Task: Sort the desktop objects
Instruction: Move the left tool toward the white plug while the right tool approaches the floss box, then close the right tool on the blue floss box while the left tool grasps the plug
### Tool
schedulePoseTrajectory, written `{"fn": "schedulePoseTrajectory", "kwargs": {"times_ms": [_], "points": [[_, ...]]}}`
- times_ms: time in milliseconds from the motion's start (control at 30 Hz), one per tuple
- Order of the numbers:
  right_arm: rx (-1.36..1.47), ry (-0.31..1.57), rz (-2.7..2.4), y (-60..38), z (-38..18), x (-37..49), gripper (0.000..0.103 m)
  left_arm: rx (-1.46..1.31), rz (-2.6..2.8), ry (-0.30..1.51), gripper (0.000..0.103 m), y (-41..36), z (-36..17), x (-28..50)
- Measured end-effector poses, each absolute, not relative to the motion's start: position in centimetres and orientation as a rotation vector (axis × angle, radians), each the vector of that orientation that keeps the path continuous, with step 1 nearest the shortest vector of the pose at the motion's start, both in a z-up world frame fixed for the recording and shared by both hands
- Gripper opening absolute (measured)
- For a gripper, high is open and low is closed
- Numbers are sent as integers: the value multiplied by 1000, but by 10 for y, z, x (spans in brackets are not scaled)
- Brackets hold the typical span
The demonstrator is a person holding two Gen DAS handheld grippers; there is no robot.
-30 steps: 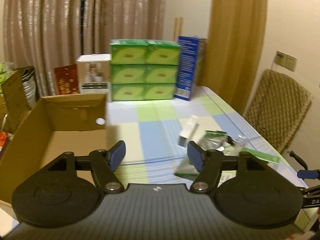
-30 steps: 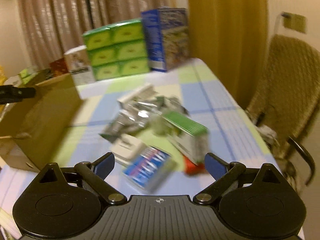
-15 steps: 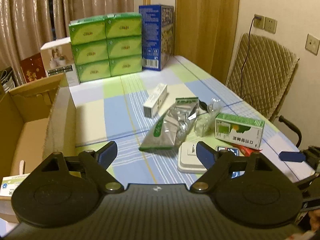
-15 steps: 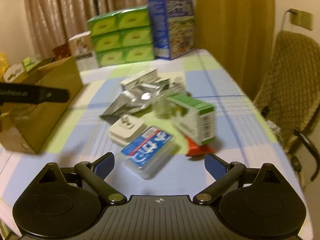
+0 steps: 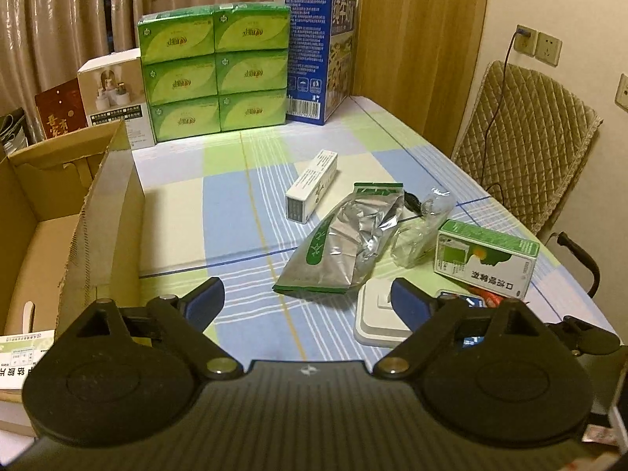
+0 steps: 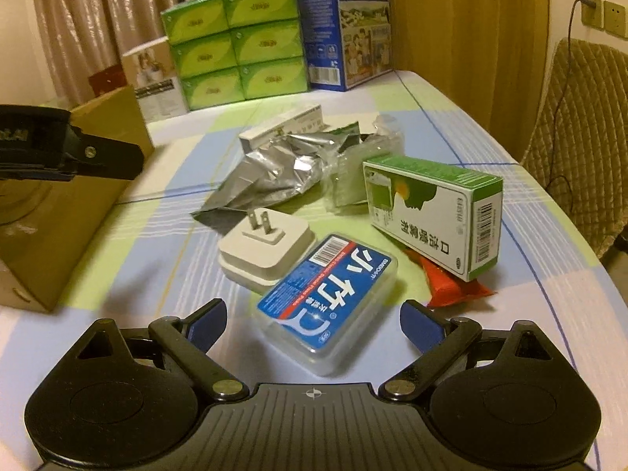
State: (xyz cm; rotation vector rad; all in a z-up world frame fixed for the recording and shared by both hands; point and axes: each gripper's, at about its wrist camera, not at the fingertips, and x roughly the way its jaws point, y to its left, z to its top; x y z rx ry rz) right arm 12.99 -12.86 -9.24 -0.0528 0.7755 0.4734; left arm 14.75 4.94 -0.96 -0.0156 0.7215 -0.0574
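A pile lies on the checked tablecloth: a white tube box (image 5: 312,186), a silver foil pouch (image 5: 345,243), a clear plastic bag (image 5: 424,227), a green-and-white medicine box (image 5: 484,263) and a white plug adapter (image 5: 376,318). My left gripper (image 5: 307,303) is open over bare cloth, short of the pouch. My right gripper (image 6: 314,324) is open, and a blue floss case (image 6: 327,298) lies flat just ahead of its tips. Behind the case sit the plug adapter (image 6: 267,251), the medicine box (image 6: 431,212) and a red packet (image 6: 451,286). The left gripper's body (image 6: 70,153) shows at the left edge.
An open cardboard box (image 5: 78,216) stands at the table's left, with a white medicine box (image 5: 23,357) inside. Stacked green tissue packs (image 5: 214,72), a blue milk carton (image 5: 320,51) and a white box (image 5: 114,94) line the back. A padded chair (image 5: 522,145) stands right.
The left gripper has swung right, away from the cardboard box and toward the pile. The right gripper has come closer to the floss case. Both stay open.
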Motion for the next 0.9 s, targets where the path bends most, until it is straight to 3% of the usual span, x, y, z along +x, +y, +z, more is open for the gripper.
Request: {"fn": "schedulePoseTrajectory", "kwargs": {"times_ms": [133, 200, 367, 667, 900], "points": [[-74, 787, 440, -126, -101, 137, 85, -15, -56, 737, 89, 51, -15, 152], [-86, 792, 437, -126, -103, 139, 70, -15, -55, 747, 89, 52, -20, 153], [-105, 788, 436, -133, -102, 141, 61, -18, -86, 779, 89, 49, -36, 159], [-154, 766, 446, -147, -101, 134, 57, -16, -269, 804, 87, 23, -70, 176], [-152, 751, 467, -151, -102, 133, 57, 28, -310, 811, 80, -1, -86, 190]]}}
